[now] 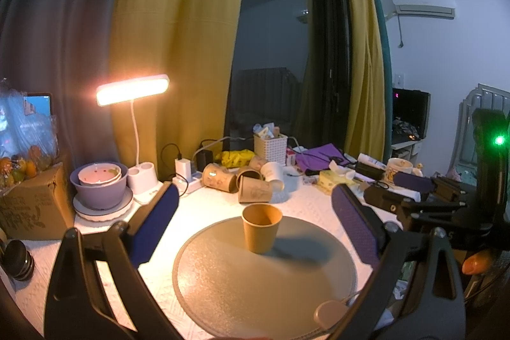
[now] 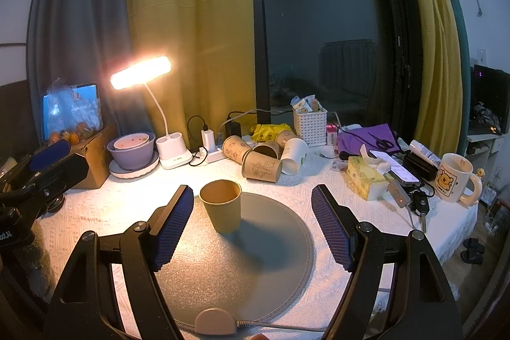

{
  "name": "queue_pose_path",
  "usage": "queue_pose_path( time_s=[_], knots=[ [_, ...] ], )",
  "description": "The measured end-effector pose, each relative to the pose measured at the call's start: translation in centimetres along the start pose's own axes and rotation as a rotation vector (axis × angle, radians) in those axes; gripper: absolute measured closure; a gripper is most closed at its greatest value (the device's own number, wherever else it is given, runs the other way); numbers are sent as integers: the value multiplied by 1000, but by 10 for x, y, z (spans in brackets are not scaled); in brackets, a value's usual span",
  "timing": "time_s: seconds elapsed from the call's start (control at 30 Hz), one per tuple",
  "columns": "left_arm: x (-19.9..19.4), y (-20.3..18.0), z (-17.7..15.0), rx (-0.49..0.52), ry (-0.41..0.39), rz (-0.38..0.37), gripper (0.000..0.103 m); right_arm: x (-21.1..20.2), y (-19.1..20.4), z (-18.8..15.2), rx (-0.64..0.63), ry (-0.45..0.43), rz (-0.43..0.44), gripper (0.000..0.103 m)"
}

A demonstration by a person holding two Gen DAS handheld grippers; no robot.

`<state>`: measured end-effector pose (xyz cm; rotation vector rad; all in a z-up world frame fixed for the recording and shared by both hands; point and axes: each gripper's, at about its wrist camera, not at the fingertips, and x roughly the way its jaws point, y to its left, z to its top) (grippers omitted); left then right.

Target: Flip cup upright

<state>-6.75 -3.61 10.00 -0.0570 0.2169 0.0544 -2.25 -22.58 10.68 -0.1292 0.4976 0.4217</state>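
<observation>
I read the left gripper with its fingers spread wide and nothing between them; the right gripper is likewise spread and holds nothing. The paper cup stands upright, mouth up, on the round grey mat, clear of all four pads. Beyond the mat, several paper cups lie tipped on the white tablecloth. A lit desk lamp stands far left.
</observation>
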Motion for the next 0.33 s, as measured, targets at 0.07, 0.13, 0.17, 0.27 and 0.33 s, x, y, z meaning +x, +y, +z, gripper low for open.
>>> queue_pose_path(
  time_s=[0.07,0.13,0.17,0.27,0.33],
  knots=[
    [0,0,0,-1,1,-2,5,0,1,0,0,0,-1,24],
    [0,0,-1,0,3,-2,5,1,1,0,0,1,0,24],
    [0,1,-1,-1,4,-2,5,1,2,-1,0,2,1,24],
    [-2,0,-3,-7,1,-7,5,0,4,-3,0,2,4,24],
    [-4,1,-4,-14,-12,-35,5,1,6,-4,-1,4,9,24]
  ],
)
